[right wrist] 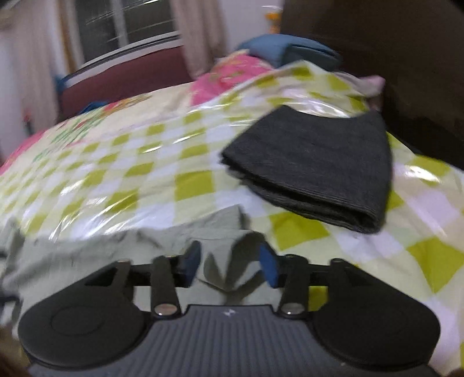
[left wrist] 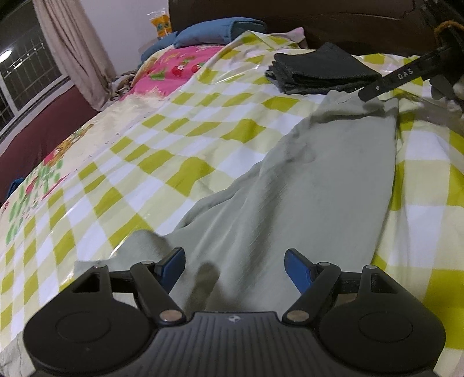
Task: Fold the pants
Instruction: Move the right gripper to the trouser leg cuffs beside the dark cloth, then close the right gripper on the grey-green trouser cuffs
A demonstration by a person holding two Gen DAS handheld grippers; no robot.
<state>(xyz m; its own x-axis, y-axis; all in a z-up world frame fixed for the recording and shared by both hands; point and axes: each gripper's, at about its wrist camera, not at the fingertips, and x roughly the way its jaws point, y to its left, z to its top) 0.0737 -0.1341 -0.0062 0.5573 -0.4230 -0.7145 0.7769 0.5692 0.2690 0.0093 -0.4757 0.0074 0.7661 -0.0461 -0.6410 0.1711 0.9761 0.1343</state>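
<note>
Pale green pants [left wrist: 304, 185] lie stretched across a green-and-white checked bed cover [left wrist: 162, 136]. My left gripper [left wrist: 235, 265] is open, its blue pads apart just above the near end of the pants. My right gripper [right wrist: 230, 262] is open over the other end of the pants [right wrist: 121, 249], with a raised fold of cloth between its blue pads; the pads do not press it. The right gripper also shows in the left wrist view [left wrist: 406, 75] at the far end of the pants.
A folded dark grey garment [right wrist: 316, 171] lies on the cover beyond the pants, also in the left wrist view [left wrist: 322, 69]. Blue pillows [left wrist: 220, 30] and a dark headboard [left wrist: 333, 20] stand at the back. A pink patterned sheet [left wrist: 174, 66], curtain and window are at left.
</note>
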